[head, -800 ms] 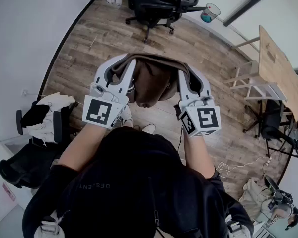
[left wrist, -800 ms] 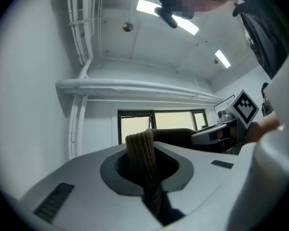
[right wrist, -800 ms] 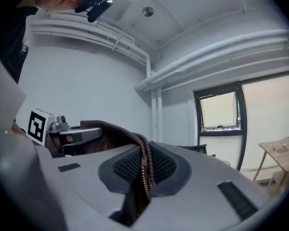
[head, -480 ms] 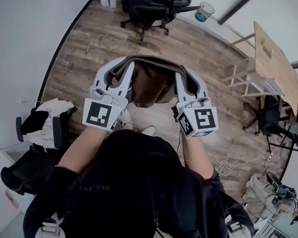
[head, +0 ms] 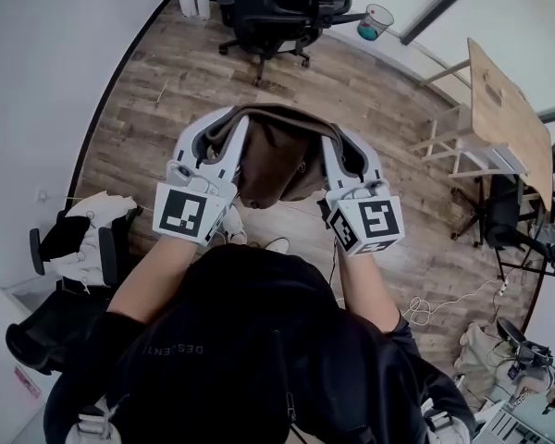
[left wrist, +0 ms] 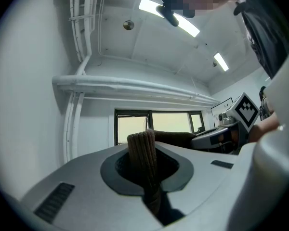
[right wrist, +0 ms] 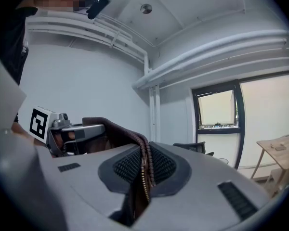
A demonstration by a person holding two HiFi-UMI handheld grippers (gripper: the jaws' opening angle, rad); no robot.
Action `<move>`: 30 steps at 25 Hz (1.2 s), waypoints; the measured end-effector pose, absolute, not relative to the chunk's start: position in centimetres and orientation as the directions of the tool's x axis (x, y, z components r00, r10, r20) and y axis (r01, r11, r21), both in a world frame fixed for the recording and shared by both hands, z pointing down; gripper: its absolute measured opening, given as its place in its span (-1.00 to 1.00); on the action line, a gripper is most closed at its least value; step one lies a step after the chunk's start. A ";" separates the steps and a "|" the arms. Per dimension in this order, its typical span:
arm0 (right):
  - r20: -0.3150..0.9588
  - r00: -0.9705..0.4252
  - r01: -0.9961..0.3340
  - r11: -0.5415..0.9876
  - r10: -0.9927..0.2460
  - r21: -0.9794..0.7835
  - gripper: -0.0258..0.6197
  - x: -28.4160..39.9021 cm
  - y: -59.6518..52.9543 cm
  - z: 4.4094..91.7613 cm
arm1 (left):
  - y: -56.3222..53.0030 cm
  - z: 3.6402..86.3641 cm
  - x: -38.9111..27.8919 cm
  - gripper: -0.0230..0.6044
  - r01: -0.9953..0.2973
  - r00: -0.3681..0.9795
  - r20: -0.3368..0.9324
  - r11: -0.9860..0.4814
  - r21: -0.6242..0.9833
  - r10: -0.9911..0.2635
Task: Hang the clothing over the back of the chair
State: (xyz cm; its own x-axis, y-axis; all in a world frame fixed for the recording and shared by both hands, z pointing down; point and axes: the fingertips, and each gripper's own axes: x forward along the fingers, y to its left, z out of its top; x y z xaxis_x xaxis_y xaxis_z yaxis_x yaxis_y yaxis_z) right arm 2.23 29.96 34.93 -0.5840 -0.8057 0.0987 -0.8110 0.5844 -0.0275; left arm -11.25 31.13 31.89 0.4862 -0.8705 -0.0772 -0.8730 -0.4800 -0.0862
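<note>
A brown garment (head: 279, 155) hangs in the air between my two grippers, stretched along its top edge and sagging below. My left gripper (head: 220, 129) is shut on its ribbed hem, which sticks up between the jaws as a brown ribbed fold (left wrist: 143, 160). My right gripper (head: 344, 142) is shut on the zipper edge (right wrist: 143, 170). Both are held level at chest height. A black office chair (head: 276, 12) stands across the wood floor, straight ahead; its back shows as a black chair back (right wrist: 189, 147) in the right gripper view.
A second black chair (head: 69, 248) with white cloth on it is at my left. A wooden desk (head: 504, 109) and white stool (head: 467, 151) stand at right, with a dark chair (head: 504, 225) and cables (head: 435, 308) on the floor. A bin (head: 376, 21) sits by the far wall.
Both grippers keep their hold on the garment. The office chair and the rest of the room have shifted slightly up and left in the head view.
</note>
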 end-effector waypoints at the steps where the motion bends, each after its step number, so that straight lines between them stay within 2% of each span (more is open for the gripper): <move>1: 0.101 -0.581 -0.813 0.582 -0.808 -0.028 -0.78 2.1 29.7 35.0 | 30.9 31.9 -11.4 -0.77 -0.872 0.489 -0.075 -0.482 -0.086 -0.869; 19: 0.121 -0.481 -0.875 0.485 -0.868 0.005 -0.78 -1.0 25.1 34.8 | 24.9 32.5 -14.9 -0.77 -0.812 0.584 -0.091 -0.581 -0.055 -0.807; 30: 0.137 -0.426 -0.903 0.430 -0.894 0.000 -0.78 -0.7 22.0 35.1 | 21.0 32.7 -14.7 -0.77 -0.773 0.635 -0.086 -0.632 -0.065 -0.768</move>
